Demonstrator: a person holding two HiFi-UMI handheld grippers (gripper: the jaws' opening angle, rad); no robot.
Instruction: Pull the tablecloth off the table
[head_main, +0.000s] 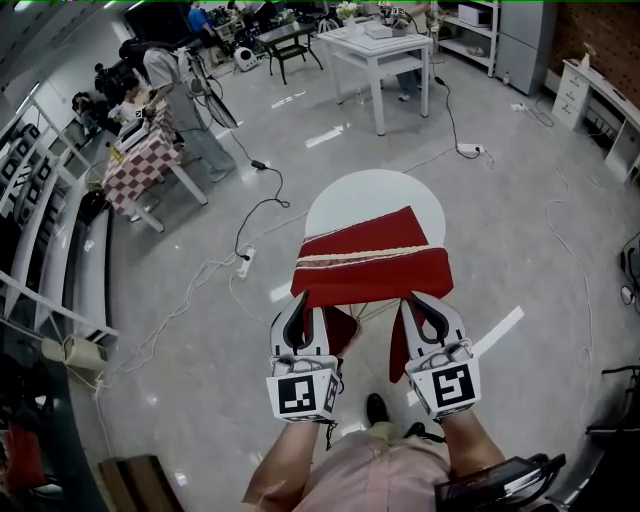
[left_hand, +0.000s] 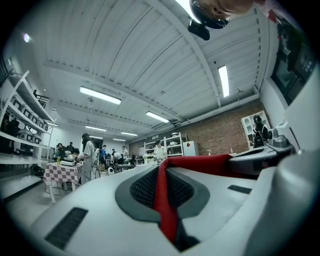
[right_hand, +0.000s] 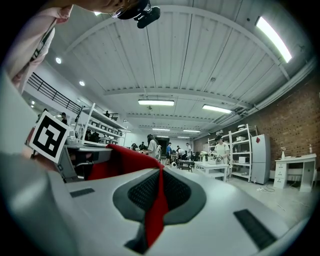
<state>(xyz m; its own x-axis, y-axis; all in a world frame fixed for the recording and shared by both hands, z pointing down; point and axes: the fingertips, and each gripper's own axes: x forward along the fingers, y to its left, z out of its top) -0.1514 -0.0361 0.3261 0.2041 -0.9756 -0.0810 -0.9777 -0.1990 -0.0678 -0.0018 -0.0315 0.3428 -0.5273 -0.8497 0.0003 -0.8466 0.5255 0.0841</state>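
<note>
- Pinching the cloth at its near-left edge: left gripper, jaws pressed onto the red fabric, held level.
- Cloth lies bunched across the near half of the round white table; far half bare; near edge hangs off the rim.
- Right gripper clamps the near-right edge, jaws tight on fabric, held level.
</note>
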